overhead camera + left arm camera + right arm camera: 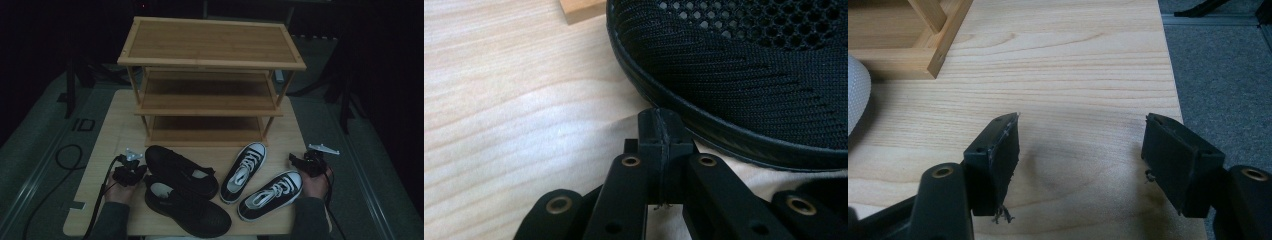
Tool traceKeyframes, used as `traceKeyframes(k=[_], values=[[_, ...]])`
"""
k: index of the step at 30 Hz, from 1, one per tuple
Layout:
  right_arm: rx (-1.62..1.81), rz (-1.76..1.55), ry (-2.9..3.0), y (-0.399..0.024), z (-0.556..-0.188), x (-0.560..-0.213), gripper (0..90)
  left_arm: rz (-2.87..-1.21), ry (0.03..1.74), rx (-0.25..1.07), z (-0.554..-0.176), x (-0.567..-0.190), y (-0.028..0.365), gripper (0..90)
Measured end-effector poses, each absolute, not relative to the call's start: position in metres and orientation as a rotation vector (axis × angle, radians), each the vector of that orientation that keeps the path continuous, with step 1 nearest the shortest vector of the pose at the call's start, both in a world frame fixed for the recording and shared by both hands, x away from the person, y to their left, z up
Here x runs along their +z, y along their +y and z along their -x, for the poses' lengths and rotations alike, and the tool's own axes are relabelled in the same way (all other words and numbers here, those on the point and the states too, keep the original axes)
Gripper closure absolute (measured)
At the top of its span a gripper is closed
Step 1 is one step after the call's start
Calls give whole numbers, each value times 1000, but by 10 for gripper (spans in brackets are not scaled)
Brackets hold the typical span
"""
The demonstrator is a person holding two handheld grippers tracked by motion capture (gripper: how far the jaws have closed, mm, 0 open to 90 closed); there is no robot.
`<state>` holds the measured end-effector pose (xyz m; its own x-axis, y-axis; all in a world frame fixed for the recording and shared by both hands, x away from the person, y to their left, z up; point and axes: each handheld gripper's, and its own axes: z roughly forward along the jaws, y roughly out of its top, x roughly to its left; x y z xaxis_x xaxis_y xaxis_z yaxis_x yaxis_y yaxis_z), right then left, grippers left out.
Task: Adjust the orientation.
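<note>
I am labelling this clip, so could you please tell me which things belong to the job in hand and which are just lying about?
Part of the job:
- pair of black mesh shoes, beside the shut left gripper
- pair of black-and-white lace-up canvas sneakers, beside the open right gripper
- three-tier bamboo shoe rack

Lying about:
- black cable loop on the grey floor

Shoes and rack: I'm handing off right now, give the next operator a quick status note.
Left gripper: shut, empty, tips beside the black shoes.
Right gripper: open, empty, over bare table right of the black-and-white sneakers.
Both pairs sit on the table in front of the wooden rack; its shelves hold nothing.
Done: nothing shelved.
Left: probably all four shoes onto the rack.
</note>
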<state>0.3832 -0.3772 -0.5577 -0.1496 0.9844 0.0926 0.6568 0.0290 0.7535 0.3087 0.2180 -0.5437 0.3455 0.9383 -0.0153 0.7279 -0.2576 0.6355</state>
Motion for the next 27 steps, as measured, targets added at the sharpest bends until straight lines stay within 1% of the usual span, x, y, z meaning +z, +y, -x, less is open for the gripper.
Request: traceKeyframes(k=[11, 14, 17, 20, 22, 27], values=[[939, -1661, 1852, -377, -383, -558, 311, -2123, 1414, 529, -338, -545, 206, 899], [938, -1660, 1852, -377, -383, -558, 311, -2113, 1407, 503, -345, -546, 207, 899], [937, -1659, 1853, -377, -383, -558, 311, -2138, 1402, 526, -351, -545, 203, 900], [937, -1659, 1853, -377, -383, -558, 311, -2136, 1387, 513, -357, -545, 201, 900], [937, -1660, 1853, -377, -383, -558, 311, -2159, 1375, 528, -364, -544, 195, 900], [938, -1660, 1853, -377, -383, -558, 311, -2177, 1323, 516, -377, -539, 184, 900]])
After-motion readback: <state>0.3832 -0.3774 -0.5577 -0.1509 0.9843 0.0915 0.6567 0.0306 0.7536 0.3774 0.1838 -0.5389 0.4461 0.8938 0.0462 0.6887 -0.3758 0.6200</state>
